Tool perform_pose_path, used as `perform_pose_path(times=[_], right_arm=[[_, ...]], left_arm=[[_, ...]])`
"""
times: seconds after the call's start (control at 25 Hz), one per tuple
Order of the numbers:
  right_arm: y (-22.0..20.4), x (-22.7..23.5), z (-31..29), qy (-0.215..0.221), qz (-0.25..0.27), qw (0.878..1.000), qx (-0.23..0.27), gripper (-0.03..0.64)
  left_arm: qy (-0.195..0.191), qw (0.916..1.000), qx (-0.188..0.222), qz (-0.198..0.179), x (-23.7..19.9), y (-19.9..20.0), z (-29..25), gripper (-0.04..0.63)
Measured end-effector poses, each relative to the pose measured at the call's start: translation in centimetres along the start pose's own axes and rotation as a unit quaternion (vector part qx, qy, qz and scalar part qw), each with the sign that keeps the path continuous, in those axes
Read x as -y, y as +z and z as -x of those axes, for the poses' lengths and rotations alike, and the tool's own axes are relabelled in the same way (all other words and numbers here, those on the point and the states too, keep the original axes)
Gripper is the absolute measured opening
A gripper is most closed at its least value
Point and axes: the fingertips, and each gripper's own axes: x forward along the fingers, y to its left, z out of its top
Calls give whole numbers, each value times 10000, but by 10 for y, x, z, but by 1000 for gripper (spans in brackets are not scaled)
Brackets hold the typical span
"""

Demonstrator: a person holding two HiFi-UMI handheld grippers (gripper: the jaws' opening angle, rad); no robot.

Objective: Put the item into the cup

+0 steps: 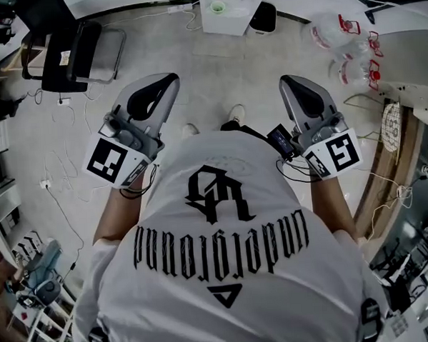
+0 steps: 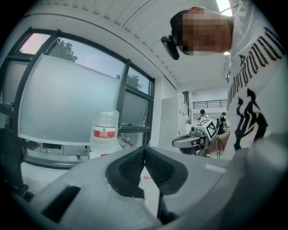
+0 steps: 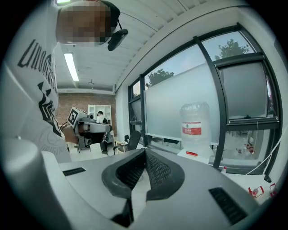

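White shirt (image 1: 219, 259) fills near view. Either side of chest, left gripper (image 1: 165, 82) and right gripper (image 1: 289, 83), both clenched on nothing, pointing far. Cup and item nowhere in sight, so no telling which hand's nearer. Just water jug (image 3: 194, 128) by window.

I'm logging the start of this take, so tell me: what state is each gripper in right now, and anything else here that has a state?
Left gripper: shut, nothing between its jaws.
Right gripper: shut, nothing between its jaws.
Water jug: standing on a white base by the window; fill level unclear.
Office chair: unoccupied.
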Motion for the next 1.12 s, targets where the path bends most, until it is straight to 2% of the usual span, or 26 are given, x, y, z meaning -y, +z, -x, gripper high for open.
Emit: perform_pose_path(times=[0.6,1.12], right_arm=[[-6,-137,-16,-434,54,9990,-32,14],[-4,-171,-13,-497,34,9988,-39,14]], left_arm=[[-307,9994,138,-7,-17,-20,132,14],[-396,9991,62,113,-6,-30,163,14]])
